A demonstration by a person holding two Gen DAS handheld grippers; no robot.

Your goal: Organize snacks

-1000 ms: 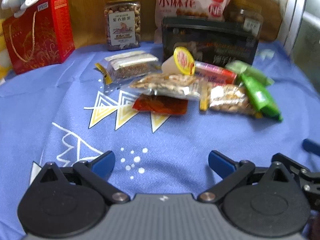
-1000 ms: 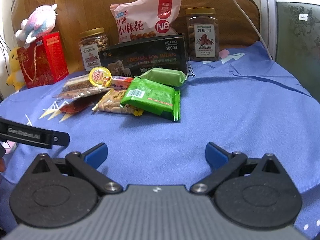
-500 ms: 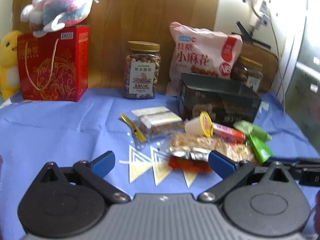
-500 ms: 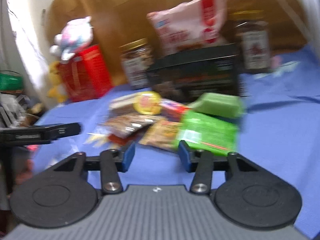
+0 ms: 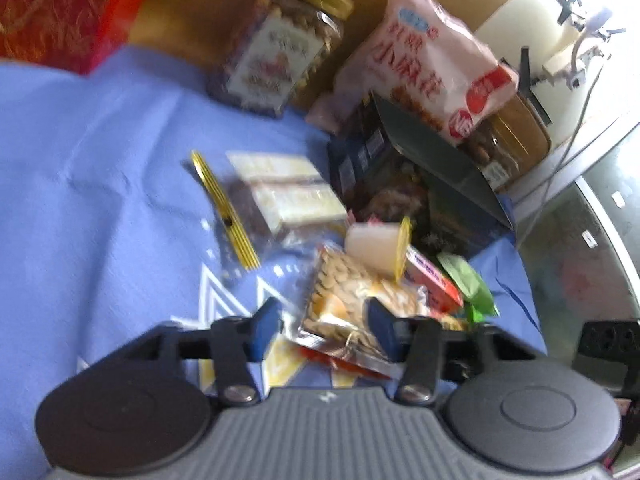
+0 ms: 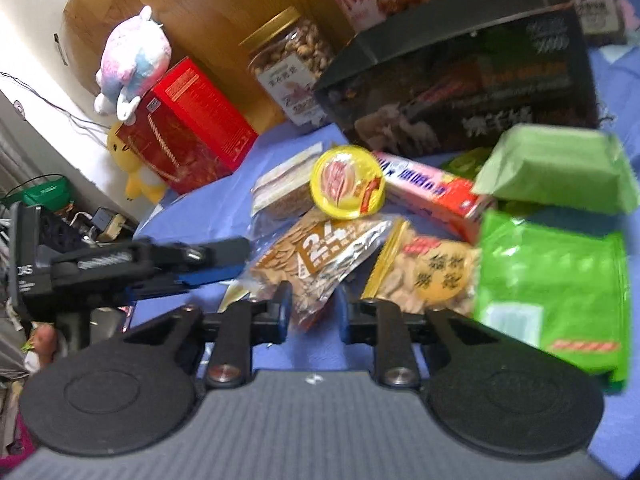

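A pile of snack packets lies on the blue cloth (image 5: 100, 184). At its front is a clear packet of seeds (image 5: 340, 304) (image 6: 320, 256). Behind it are a yellow-lidded cup (image 6: 347, 184), a pink and red box (image 6: 432, 192), a cracker packet (image 6: 432, 276) and two green packets (image 6: 556, 280). My left gripper (image 5: 324, 330) is closing; the seed packet's near end shows between its fingers, with a gap on the left side. My right gripper (image 6: 314, 312) is also closing, and the packet's lower corner sits between its fingers without being pinched. The left gripper (image 6: 208, 264) reaches in from the left.
A black box (image 6: 460, 80), a nut jar (image 5: 280, 52), a pink bag (image 5: 424, 64) and a second jar (image 5: 516, 136) stand behind the pile. A red gift box (image 6: 188, 128) with plush toys (image 6: 132, 56) is at the far left. A clear packet of bars (image 5: 280, 196) lies left of the pile.
Both grippers have narrowed from wide open and moved in on the pile, each rolling so its view tilts. The seed packet now shows between both pairs of fingers.
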